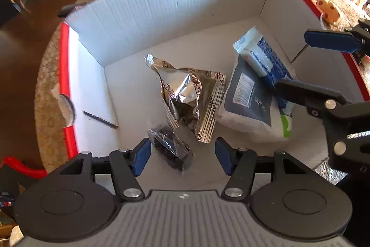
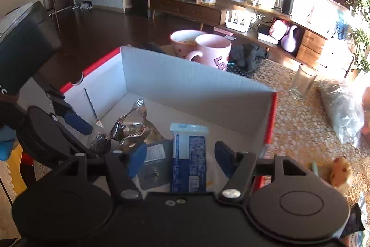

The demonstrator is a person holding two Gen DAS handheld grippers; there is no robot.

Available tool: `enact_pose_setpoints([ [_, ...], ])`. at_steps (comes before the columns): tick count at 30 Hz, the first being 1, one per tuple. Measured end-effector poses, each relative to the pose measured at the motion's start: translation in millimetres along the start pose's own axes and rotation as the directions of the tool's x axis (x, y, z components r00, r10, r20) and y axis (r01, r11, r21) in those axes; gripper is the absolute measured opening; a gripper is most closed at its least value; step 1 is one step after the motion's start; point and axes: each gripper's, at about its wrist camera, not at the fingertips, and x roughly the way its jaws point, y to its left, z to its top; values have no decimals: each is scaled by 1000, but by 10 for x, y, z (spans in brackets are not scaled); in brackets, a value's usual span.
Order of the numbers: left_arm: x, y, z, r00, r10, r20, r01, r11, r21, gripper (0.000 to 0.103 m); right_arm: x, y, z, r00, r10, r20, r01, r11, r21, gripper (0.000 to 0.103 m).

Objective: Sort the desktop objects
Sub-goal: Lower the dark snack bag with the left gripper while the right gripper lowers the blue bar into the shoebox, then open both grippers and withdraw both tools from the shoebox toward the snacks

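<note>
Two handheld grippers hang over one white cardboard box (image 1: 161, 4) with red outer edges, set on a patterned tablecloth (image 2: 300, 126). Four packets lie on the box floor: one crumpled silver foil wrapper (image 1: 187, 94) near the middle, one small dark item in clear film (image 1: 172, 151) just in front of it, one grey-labelled white pouch (image 1: 249, 103) to the right, and one blue-and-white packet (image 1: 261, 57) resting across that pouch's far end.

The left gripper (image 1: 182, 157) has its jaws spread wide and grips nothing; the dark film-wrapped item lies between its blue pads, closer to the left one (whether pad and film touch cannot be told). The right gripper (image 2: 180, 160) is likewise wide open and empty, poised above the blue-and-white packet (image 2: 188, 159), which sits between its fingers. In the left wrist view, the right gripper's black arm crosses the near end of that packet and hides part of it.

Beyond the far wall of the box stand two pink mugs, a plain pink mug (image 2: 214, 52) in front and a dotted mug (image 2: 182, 41) behind it. One clear drinking glass (image 2: 301, 82) stands on the cloth to the right, well apart from the box, with a clear bag (image 2: 342, 108) near it.
</note>
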Motion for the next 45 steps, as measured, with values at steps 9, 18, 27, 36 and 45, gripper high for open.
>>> enact_pose_setpoints([
  [9,-375,-18,-75,997,15,79,-11,999,-48,60,-317,-65,-18,999,10,31,-11,1000,18,65],
  [18,-689,-260,-304,974,77,212,-44,986,-159,60,-630,-143,-138,999,5,50,-6,1000,21,65],
  [27,-921,-621,-474,943,107,314,-40,977,-211,60,-967,-310,-336,997,-19,70,16,999,43,65],
  [36,-1016,-995,-610,938,61,342,18,974,-224,60,-1314,-552,-564,994,-59,87,52,995,85,65],
  [45,-1106,-1429,-711,928,18,372,53,982,-181,60,-1663,-774,-869,990,-111,92,100,988,115,67],
])
